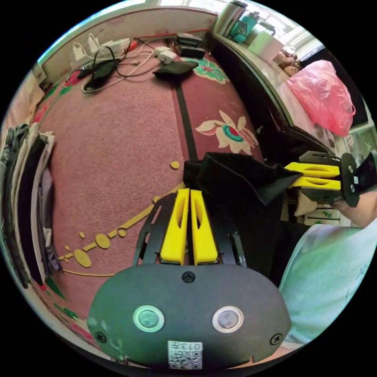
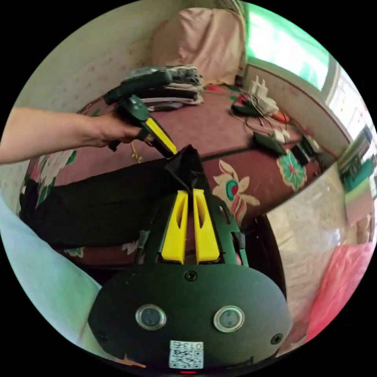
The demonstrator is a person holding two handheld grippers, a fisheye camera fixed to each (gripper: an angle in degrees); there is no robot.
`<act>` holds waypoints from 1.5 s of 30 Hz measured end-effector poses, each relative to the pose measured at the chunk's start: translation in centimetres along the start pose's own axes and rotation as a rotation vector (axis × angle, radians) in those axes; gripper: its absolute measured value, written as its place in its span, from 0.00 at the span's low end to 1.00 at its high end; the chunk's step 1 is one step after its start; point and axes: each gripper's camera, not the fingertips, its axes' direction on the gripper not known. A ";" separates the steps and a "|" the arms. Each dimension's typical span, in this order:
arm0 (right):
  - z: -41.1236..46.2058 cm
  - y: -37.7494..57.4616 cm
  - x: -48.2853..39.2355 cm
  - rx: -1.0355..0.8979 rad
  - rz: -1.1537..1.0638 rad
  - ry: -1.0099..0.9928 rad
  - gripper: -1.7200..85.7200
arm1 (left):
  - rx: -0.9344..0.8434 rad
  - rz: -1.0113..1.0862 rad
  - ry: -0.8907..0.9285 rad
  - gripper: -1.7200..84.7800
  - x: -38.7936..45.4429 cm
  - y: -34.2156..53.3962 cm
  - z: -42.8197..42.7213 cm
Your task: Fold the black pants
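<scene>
Left gripper view shows two grippers and one pair of black pants. The left gripper has its two yellow jaws pressed together on a raised edge of the pants just at their tips. Across the fabric from it, the right gripper comes in sideways, its two yellow jaws likewise pinched together on a peak of the same cloth, so the pants hang stretched between the two. Beyond the left gripper's tips lies a red flowered carpet, with one stack of folded clothes far off to its side, a tangle of chargers and cables well ahead, and one pink plastic bag past the right gripper.

In the right gripper view, the right gripper nips the pants at a bunched corner; the rest of them trails back along the carpet. The left gripper, held by a hand, clamps the same bunch from beyond.
</scene>
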 end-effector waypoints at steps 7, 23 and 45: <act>4.9 0.4 1.7 -0.092 -0.090 -0.076 0.09 | -0.062 -0.114 0.105 0.03 -4.7 -3.2 -1.7; 11.0 0.3 9.4 -0.103 0.069 -0.096 0.13 | 0.021 0.016 0.157 0.13 -2.9 -10.8 -9.6; 15.8 -0.6 12.9 -0.214 0.205 -0.205 0.09 | 0.034 -0.154 0.211 0.02 -5.4 -14.4 -14.4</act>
